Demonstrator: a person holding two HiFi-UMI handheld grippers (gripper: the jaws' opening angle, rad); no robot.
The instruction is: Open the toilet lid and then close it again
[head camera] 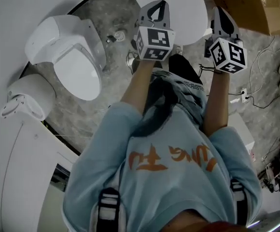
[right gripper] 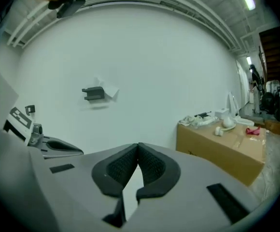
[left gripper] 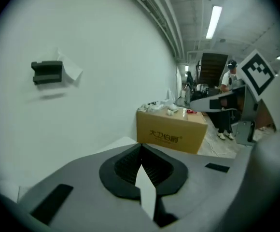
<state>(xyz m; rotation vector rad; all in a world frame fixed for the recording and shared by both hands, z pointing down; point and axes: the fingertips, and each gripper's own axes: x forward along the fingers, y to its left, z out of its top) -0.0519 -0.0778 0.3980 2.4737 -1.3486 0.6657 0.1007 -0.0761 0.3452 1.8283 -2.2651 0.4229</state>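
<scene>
The white toilet (head camera: 67,52) stands at the upper left of the head view, and its oval lid (head camera: 78,74) lies down flat. Both grippers are held out in front of the person, well to the right of the toilet and touching nothing. My left gripper (head camera: 156,6) is shut and holds nothing; its jaws (left gripper: 141,149) meet in front of a white wall. To its right, my right gripper (head camera: 221,13) is also shut and empty (right gripper: 138,148). Neither gripper view shows the toilet.
A second white fixture (head camera: 26,100) sits left of the toilet. A large white rounded body (head camera: 178,8) lies beyond the grippers. A cardboard box (head camera: 256,6) (left gripper: 171,127) (right gripper: 222,144) stands at the right, with cables (head camera: 260,81) on the floor. A black wall fitting (left gripper: 47,71) (right gripper: 94,93) hangs ahead.
</scene>
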